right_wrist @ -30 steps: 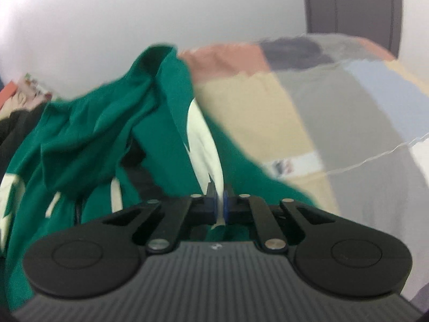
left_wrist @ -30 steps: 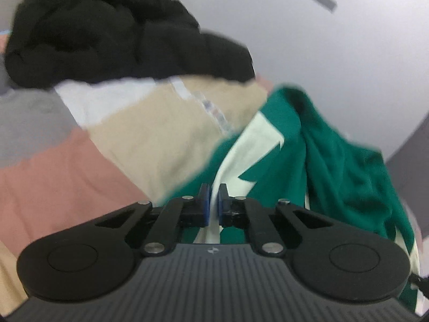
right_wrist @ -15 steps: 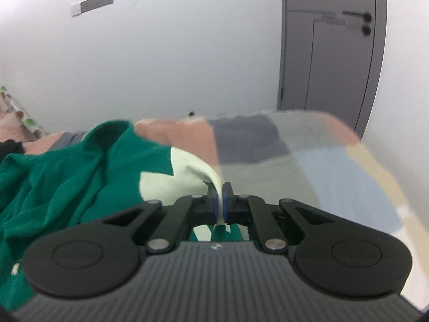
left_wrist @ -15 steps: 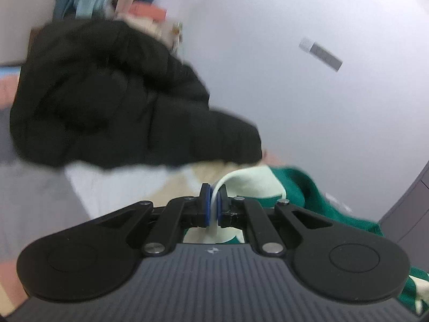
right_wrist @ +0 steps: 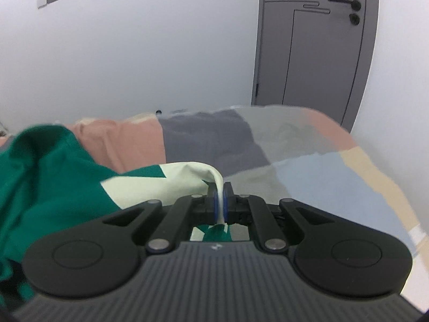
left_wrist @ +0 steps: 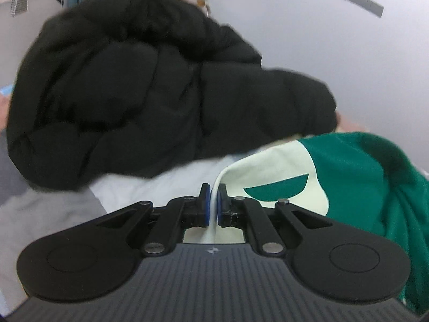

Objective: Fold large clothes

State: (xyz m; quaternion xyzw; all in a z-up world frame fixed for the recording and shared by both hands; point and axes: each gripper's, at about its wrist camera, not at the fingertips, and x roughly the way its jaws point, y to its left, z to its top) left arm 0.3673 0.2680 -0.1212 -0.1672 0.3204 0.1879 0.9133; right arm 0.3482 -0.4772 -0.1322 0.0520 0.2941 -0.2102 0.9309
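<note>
Where left shows black jacket (left_wrist: 150, 88), right: door (right_wrist: 316, 48).

The green garment (left_wrist: 362, 177) runs off frame; black jacket (left_wrist: 150, 86) edges blur.

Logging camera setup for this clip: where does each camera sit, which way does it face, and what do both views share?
Left wrist: on the left gripper, looking along its jaws at the black puffer jacket; only the gripper shows.
Right wrist: on the right gripper, facing the patchwork bedcover and grey door; only the gripper shows.
Shared: the green and cream garment, pinched by both jaws, and the white wall.
</note>
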